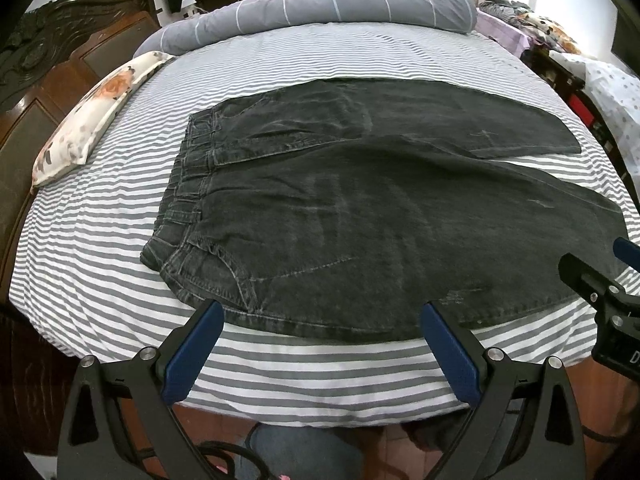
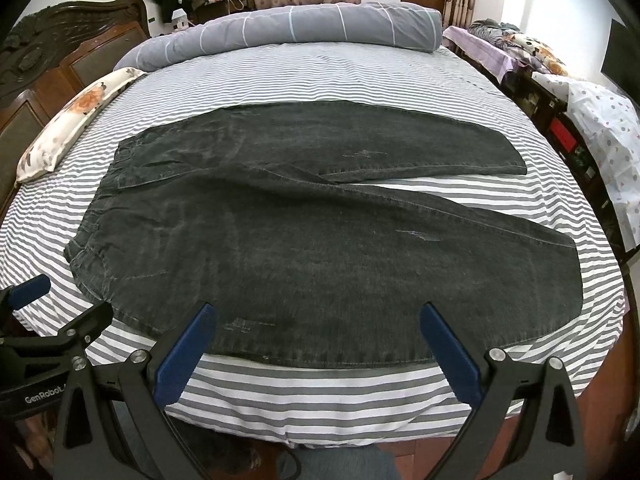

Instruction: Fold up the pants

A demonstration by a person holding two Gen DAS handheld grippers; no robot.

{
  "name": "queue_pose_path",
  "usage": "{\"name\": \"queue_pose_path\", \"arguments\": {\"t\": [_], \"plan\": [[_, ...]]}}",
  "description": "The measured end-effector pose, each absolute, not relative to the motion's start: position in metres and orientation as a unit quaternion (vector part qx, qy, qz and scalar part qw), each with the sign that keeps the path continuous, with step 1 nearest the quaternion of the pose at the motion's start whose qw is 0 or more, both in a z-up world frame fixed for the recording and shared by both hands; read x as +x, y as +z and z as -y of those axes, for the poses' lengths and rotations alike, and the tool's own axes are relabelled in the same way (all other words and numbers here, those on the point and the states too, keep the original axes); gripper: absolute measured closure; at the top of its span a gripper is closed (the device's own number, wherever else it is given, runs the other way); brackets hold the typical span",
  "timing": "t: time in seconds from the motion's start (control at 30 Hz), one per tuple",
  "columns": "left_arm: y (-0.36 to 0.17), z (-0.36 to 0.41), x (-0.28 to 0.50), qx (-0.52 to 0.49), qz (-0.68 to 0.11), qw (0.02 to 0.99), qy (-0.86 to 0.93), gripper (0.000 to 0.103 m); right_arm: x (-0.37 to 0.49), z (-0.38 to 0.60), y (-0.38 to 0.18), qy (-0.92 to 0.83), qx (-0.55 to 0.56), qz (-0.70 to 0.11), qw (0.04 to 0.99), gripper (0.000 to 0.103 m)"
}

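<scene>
Lying unfolded: pants [image 1: 360, 208] (probably jeans).

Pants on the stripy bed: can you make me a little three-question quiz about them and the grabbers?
1. True or false: the pants are already folded in half.
2. Which end of the pants is nearer the wooden headboard? A) waistband B) leg hems
3. Fill in: both the left gripper and the right gripper are ____ and hold nothing.

Key
1. False. They lie spread flat on the striped sheet, the two legs apart.
2. A. The waistband points toward the headboard and the floral pillow.
3. Open. Each gripper's jaws stand wide apart, above the near edge of the pants.
</scene>
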State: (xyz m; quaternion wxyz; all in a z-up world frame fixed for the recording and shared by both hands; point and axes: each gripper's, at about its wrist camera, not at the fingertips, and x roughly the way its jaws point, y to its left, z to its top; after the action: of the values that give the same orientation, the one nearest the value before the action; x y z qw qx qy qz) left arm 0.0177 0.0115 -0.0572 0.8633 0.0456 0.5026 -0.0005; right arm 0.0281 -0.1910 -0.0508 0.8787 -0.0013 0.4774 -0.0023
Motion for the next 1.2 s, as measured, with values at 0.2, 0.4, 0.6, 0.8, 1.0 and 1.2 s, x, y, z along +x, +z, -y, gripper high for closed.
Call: {"name": "queue_pose_path", "arguments": {"t": [0.2,0.4,0.6,0.8,1.0,1.2], "plan": [[-0.060,-0.012,0.023,0.048,-0.503,0.863,0.001,0.005,0.033,0.193,-0.053,-0.003,0.001,-0.482,0.876,0.002],[-0.061,-0.012,0.030,0.050,-0.504,0.862,0.002,0.005,0.038,0.193,-0.054,-0.004,0.001,-0.482,0.876,0.003],[-0.063,-0.013,0.037,0.052,-0.504,0.862,0.003,0.005,0.046,0.193,-0.054,-0.003,0.000,-0.483,0.876,0.003],[-0.066,-0.015,0.047,0.053,-0.502,0.863,0.004,0.005,0.054,0.194,-0.056,-0.002,-0.001,-0.484,0.875,0.003],[-0.066,-0.031,0.071,0.045,-0.492,0.869,0.013,0.005,0.070,0.195,-0.058,0.003,0.002,-0.481,0.876,0.003],[-0.065,-0.080,0.115,0.029,-0.473,0.880,0.034,0.026,0.093,0.197,-0.058,0.020,0.014,-0.473,0.881,0.003]]}}
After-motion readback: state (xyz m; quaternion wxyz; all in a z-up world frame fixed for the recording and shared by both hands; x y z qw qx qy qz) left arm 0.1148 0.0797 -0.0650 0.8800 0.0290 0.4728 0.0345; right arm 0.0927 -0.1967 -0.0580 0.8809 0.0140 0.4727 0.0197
